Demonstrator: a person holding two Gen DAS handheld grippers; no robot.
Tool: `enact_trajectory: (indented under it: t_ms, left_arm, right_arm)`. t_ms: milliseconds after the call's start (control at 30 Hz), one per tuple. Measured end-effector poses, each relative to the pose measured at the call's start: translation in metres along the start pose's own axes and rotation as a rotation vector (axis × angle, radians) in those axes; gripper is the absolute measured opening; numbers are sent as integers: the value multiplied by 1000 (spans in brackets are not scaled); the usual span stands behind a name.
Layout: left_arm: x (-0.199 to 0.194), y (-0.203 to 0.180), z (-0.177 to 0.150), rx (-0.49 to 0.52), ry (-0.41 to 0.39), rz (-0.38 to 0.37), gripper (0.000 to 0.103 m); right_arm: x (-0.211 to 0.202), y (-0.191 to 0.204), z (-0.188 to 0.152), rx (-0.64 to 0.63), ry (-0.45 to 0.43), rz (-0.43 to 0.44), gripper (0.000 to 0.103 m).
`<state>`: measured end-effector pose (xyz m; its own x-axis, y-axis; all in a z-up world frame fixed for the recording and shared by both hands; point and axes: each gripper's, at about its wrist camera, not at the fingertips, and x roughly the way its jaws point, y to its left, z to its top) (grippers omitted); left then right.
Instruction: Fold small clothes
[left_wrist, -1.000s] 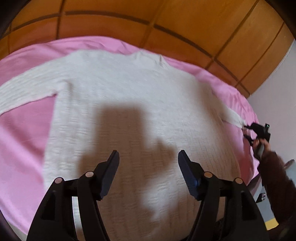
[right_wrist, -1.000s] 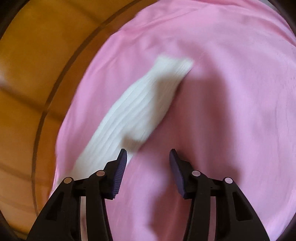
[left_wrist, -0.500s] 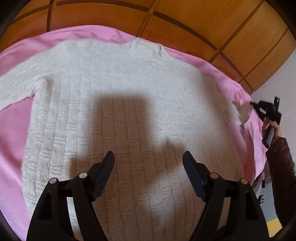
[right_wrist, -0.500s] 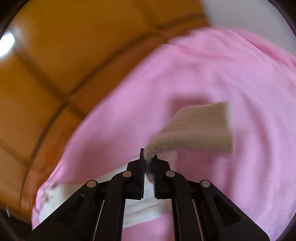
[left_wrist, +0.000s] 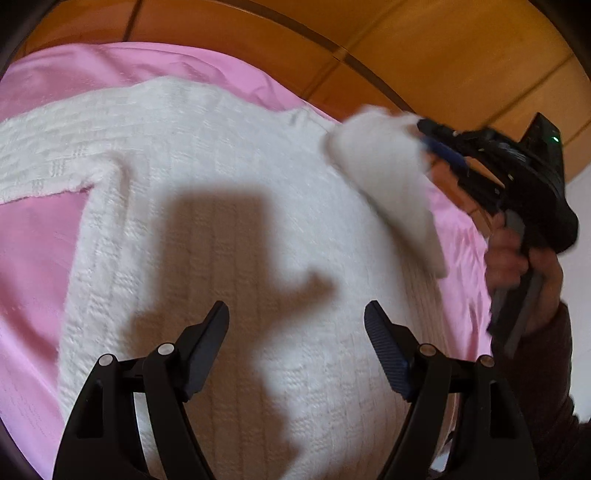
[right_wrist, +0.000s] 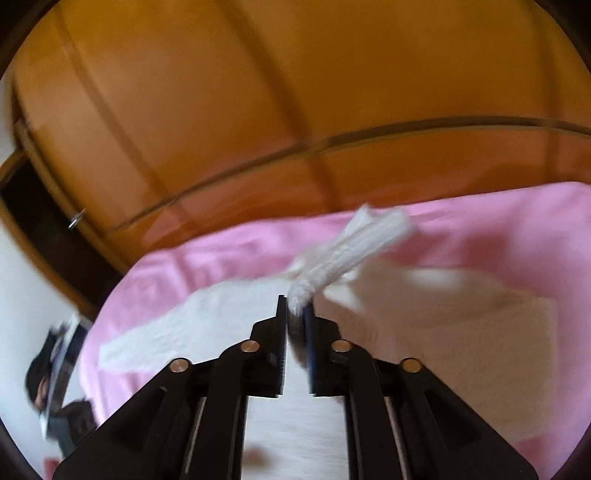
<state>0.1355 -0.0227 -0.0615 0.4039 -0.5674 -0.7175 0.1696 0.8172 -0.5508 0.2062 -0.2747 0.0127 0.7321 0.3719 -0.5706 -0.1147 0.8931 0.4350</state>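
- Room: pink bedsheet (left_wrist: 33, 258) on a bed, glossy orange wooden panelled wall (left_wrist: 443, 55) behind it.
- My right gripper (right_wrist: 295, 314): jaws opening but narrow, the cuff end of the white knitted sleeve (right_wrist: 354, 247) pinched between the pads and carried in the air above the bed. View is blurred.
- In my left wrist view that right gripper (left_wrist: 424, 142) is up at the right, with the sleeve (left_wrist: 388, 177) hanging from it over the shoulder of the garment.
- My left gripper (left_wrist: 295, 332): fingers spread wide, nothing between them, hovering above the lower body of the garment, not touching as far as I can tell.
- White chunky-knit sweater (left_wrist: 221, 221): flat on the pink sheet, collar toward the wall, other sleeve (left_wrist: 44, 158) stretched out to the left.
- Step, my guess: folding the right sleeve across the chest.
- Risk: jaws loosening in mid-air, so the cuff may slip out early and land bunched.
- Risk: nothing pins the body, so a sleeve pull could drag or wrinkle it.
- Risk: fuzzy knit may snag on the ribbed pads at release.
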Motion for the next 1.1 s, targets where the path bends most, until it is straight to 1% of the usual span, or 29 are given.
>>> enact_trajectory:
  t_ms: [33,67,133,233,300,333,367,400,467,500,533,567,600,633,667,733,833,867,900,967,1033,1067,1100]
  left_arm:
    - [0,4,3,-16,-4,-5,75]
    - [-1,7,5,-26,-6,-7,75]
    - [2,15,13,-54,-14,-10,75]
    - [11,23,27,-87,-16,-21,74]
    - [19,27,36,-113,-13,-19,74]
    - [23,30,42,-130,-9,-26,73]
    - [29,31,47,-149,-6,-40,73]
    - [34,31,53,-160,-7,-41,72]
    - [48,31,62,-176,5,-36,66]
    - [54,31,66,-177,16,-34,58]
    - [63,30,70,-175,28,-24,42]
    - [71,28,73,-166,41,-15,33]
    - [76,28,75,-158,50,-10,12]
    - [80,25,78,-143,56,-2,6]
    - [79,19,83,-117,39,12,6]
    - [71,6,95,-62,-15,8,6]
    - [51,-5,114,-26,-91,-10,6]
    - [49,-7,119,-18,-101,-3,6]
    - [48,-8,123,-7,-108,20,6]
    - [48,-4,125,4,-111,81,6]
    - [60,8,124,-11,-76,160,7]
    - [65,12,123,-19,-68,190,10]
    - [72,21,120,-34,-59,226,17]
  right_arm:
    - [-2,6,-3,-7,-13,0,66]
    - [-8,12,-7,-9,-26,5,67]
    - [-26,5,-17,7,-44,1,67]
    - [-63,-19,-38,43,-71,-55,68]
    - [-93,-47,-58,96,-77,-118,68]
    - [-101,-61,-65,120,-80,-145,68]
    - [-115,-79,-77,159,-81,-185,71]
    - [-125,-91,-86,188,-81,-210,72]
    - [-150,-123,-112,269,-74,-273,72]
    - [-161,-136,-124,301,-73,-302,72]
    - [-166,-144,-131,322,-71,-319,72]
    - [-167,-151,-139,346,-69,-334,72]
    - [-172,-159,-147,373,-71,-346,72]
    - [-173,-162,-149,384,-72,-347,72]
    - [-173,-164,-150,388,-76,-345,72]
    - [-171,-162,-146,375,-83,-332,72]
    - [-155,-149,-125,314,-92,-300,72]
    - [-145,-143,-116,299,-95,-289,72]
    - [-133,-137,-106,277,-94,-275,72]
    - [-109,-132,-94,260,-73,-274,72]
    - [-81,-133,-89,268,-26,-279,72]
    - [-65,-135,-89,259,11,-302,72]
    - [-52,-138,-92,255,41,-342,72]
